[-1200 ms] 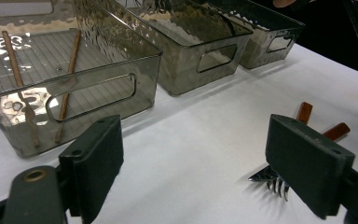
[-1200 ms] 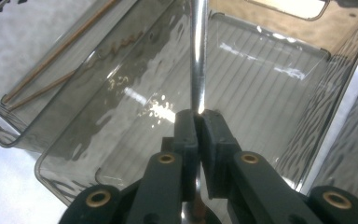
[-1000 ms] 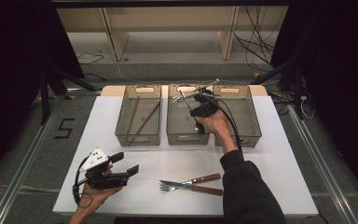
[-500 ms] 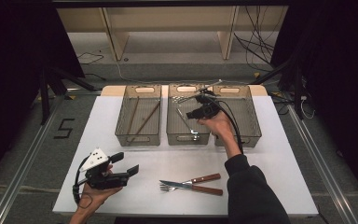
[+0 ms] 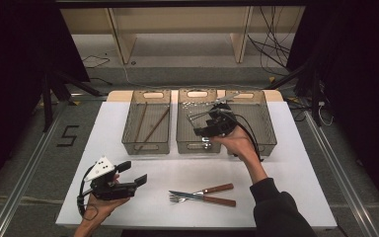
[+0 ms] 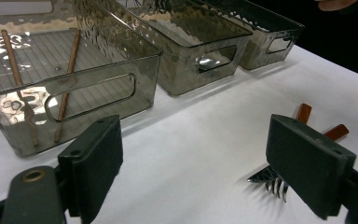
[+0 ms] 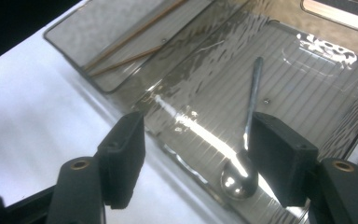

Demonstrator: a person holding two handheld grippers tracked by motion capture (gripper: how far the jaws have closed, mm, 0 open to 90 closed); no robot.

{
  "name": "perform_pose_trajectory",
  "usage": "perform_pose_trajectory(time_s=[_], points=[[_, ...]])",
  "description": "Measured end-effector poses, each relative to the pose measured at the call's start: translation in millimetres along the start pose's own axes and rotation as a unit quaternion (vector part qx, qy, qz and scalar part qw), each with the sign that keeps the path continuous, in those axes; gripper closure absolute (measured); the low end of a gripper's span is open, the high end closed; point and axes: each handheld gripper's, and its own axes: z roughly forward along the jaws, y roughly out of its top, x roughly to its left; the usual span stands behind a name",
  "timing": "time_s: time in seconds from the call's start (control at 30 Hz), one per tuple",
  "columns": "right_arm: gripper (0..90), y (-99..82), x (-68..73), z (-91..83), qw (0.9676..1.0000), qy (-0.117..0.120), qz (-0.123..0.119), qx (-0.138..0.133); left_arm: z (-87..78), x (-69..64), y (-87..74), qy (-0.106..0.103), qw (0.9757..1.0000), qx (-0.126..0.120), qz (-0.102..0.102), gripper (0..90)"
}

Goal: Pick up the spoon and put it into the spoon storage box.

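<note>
My right gripper (image 5: 201,129) hangs open over the front of the middle smoky plastic bin (image 5: 192,94). In the right gripper view its jaws (image 7: 196,158) stand wide apart, holding nothing. A metal spoon (image 7: 251,102) lies on that bin's ribbed floor (image 7: 307,79), with its bowl toward the near wall. My left gripper (image 5: 134,174) rests open in the hand at the table's front left. Between its spread jaws (image 6: 196,168) is bare white table. A fork (image 5: 217,188) and a knife (image 5: 219,201), both wooden-handled, lie crossed at the front centre. The fork's tines (image 6: 272,179) show beside my left gripper's right jaw.
Two brown chopsticks (image 5: 153,126) lie in the left bin (image 5: 128,133). The right bin (image 5: 266,123) stands against the middle one. All three bins line the back of the white table (image 5: 296,177). A cable trails from the right gripper along the forearm.
The right gripper has drawn back from over the middle bin toward its front wall. The spoon that hung at its jaws a second ago now lies in the bin. The left gripper has not moved.
</note>
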Motion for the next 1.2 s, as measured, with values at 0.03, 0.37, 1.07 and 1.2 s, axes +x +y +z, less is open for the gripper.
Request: perform_pose_trajectory(time_s=[0.03,0.37,1.07,1.2], points=[[36.8,-1.8,2.3,-2.3,1.0000,0.000,-0.002,-0.002,0.0,0.0,0.0,0.000,1.0000,0.000,0.000,18.1],[33.8,-24.1,18.5,-16.5,0.9995,0.012,-0.029,-0.006,-0.3,1.1,-0.1,-0.004,1.0000,-0.001,-0.004,17.6],[29.3,-64.5,32.9,-32.1,0.9984,0.031,-0.047,0.003,-0.1,1.6,-0.1,-0.006,0.9999,-0.005,-0.008,17.0],[29.3,-70.0,35.3,-32.4,0.9981,0.033,-0.051,0.008,-0.2,1.5,-0.2,-0.005,0.9999,-0.004,-0.008,17.0]])
